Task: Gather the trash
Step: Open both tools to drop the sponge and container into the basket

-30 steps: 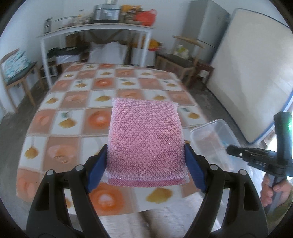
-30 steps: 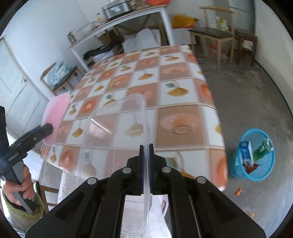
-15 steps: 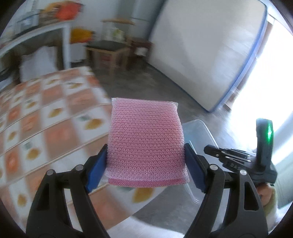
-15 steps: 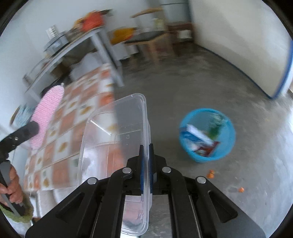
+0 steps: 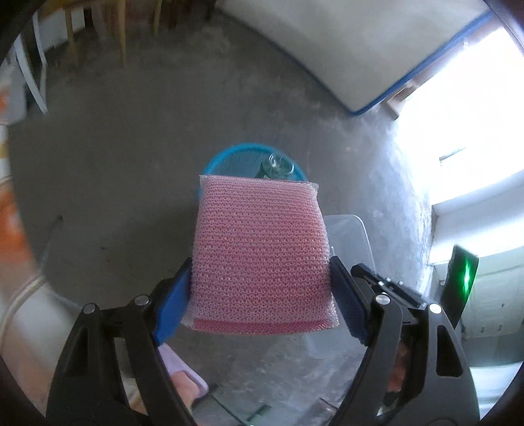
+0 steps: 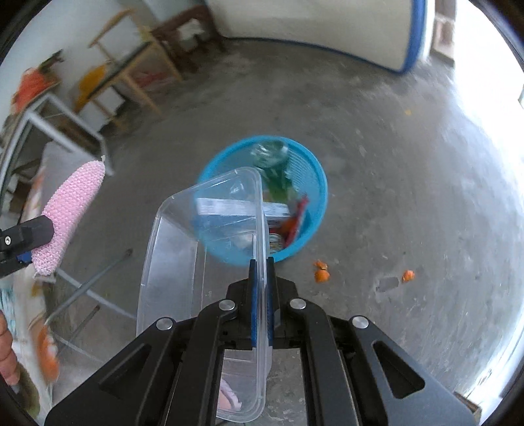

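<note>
My left gripper (image 5: 260, 291) is shut on a pink mesh sponge (image 5: 260, 252), its blue pads pressing both sides. The sponge hangs above a blue trash basket (image 5: 226, 157) on the concrete floor and hides most of it. My right gripper (image 6: 261, 288) is shut on the wall of a clear plastic container (image 6: 183, 249), which is held edge-on over the near left side of the blue basket (image 6: 314, 173). Inside the basket lie a green bottle (image 6: 271, 157), a carton and wrappers. The sponge (image 6: 70, 213) and the left gripper's finger show at the left of the right wrist view.
Orange peel bits (image 6: 321, 272) lie on the floor right of the basket. A mattress (image 6: 314, 23) leans against the far wall. Wooden chairs (image 6: 137, 75) and a metal table leg (image 6: 82, 134) stand at the left. A patterned tablecloth edge (image 5: 13, 229) shows far left.
Both grippers have swung away from the table and tipped down toward the floor. The blue basket now sits right below the sponge and the container. Both grips are unchanged.
</note>
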The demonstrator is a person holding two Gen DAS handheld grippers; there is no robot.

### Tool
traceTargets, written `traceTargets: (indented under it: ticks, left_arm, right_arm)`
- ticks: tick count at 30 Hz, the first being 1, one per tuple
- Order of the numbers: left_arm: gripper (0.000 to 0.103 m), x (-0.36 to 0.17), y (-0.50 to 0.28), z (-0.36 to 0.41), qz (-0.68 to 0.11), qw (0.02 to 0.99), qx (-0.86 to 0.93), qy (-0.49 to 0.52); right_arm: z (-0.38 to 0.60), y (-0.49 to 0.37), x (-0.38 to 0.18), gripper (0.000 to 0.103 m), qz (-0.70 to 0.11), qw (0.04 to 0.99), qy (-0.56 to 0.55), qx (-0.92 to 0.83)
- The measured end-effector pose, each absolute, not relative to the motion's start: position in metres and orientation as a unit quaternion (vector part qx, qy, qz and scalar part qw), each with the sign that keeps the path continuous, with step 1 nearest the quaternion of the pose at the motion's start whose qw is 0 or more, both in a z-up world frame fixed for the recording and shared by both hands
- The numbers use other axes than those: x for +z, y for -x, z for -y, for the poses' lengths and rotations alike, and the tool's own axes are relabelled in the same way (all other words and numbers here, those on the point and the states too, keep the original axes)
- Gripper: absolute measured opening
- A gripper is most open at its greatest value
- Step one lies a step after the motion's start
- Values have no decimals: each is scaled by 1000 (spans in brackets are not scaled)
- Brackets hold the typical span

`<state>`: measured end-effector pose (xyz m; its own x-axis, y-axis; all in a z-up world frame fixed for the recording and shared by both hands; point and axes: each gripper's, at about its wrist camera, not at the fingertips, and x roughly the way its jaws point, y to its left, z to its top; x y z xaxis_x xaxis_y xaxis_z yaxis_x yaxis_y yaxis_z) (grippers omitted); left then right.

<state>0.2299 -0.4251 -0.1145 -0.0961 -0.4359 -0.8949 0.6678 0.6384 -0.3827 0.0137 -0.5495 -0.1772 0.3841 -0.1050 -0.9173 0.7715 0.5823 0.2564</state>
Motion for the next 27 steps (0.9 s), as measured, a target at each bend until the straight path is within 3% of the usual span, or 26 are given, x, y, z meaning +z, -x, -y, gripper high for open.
traceTargets:
  ticks: [5,8,10,12,18,27]
  left_arm:
    - [77,-151,-250,477,-635,655,-400,-90]
    - [86,-163,-267,499,-637,663,-388,-59]
    - [86,-170,-272,501,-643,668,-370,-55]
    - [86,-173,-276,498,-651,664,-365,-53]
    - [86,-136,-264,475,-604,688,-397,-66]
    - [86,-53,-226,412,-538,713,-444,-69]
  right_arm:
    - [581,-32,-214,4,-458,727,-388,-332]
    - [598,-45,-239,7,-438,709,-411,-369]
    - [610,-54,-267,27,-440,690,-429,-384]
    - [616,-60,-293,29,-447,676,-438,-390]
    - [610,-62,-307,31,-454,684,-400,-408]
    - [599,-41,-266,43,-418,731,-352,-409]
